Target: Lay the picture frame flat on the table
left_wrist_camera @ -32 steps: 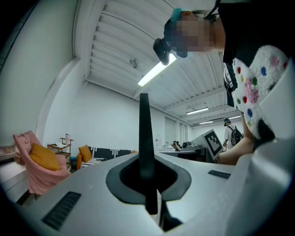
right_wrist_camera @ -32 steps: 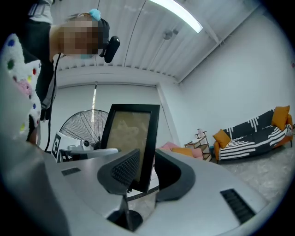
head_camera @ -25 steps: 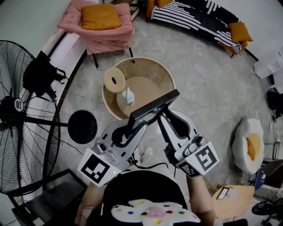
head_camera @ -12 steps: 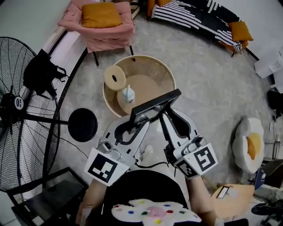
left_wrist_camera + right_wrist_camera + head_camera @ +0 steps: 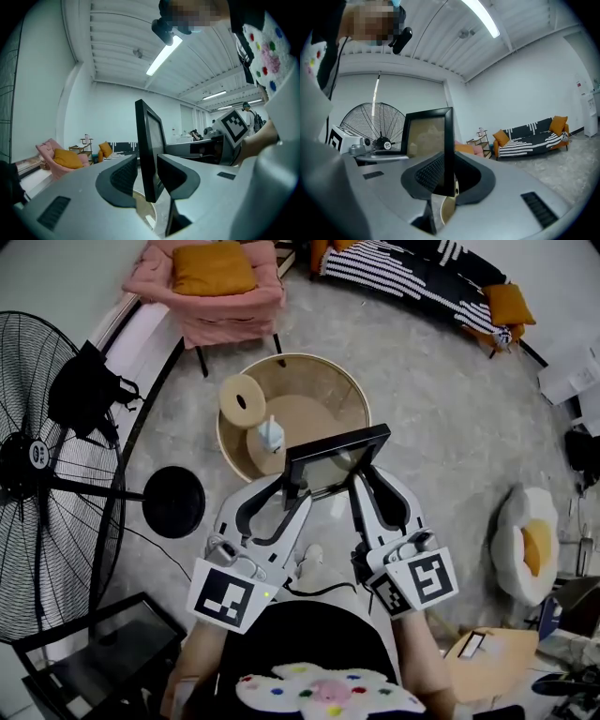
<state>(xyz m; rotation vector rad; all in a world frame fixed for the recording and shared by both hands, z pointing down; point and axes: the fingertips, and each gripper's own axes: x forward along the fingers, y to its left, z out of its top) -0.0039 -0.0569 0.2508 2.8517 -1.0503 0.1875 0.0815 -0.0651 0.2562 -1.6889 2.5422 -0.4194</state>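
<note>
Picture frame (image 5: 330,467) hangs upright above the round desk (image 5: 349,395), clamped at one side by the right tongs (image 5: 357,481), loose between the widely parted, opening left tongs (image 5: 294,493).

We see the black rectangular picture frame (image 5: 330,470) above the near rim of the round wooden table (image 5: 349,392). A small white bottle (image 5: 270,437) stands on the table, left of the frame. The pink armchair (image 5: 225,298) lies behind the table, and the black standing fan (image 5: 42,486) far to its left.
</note>
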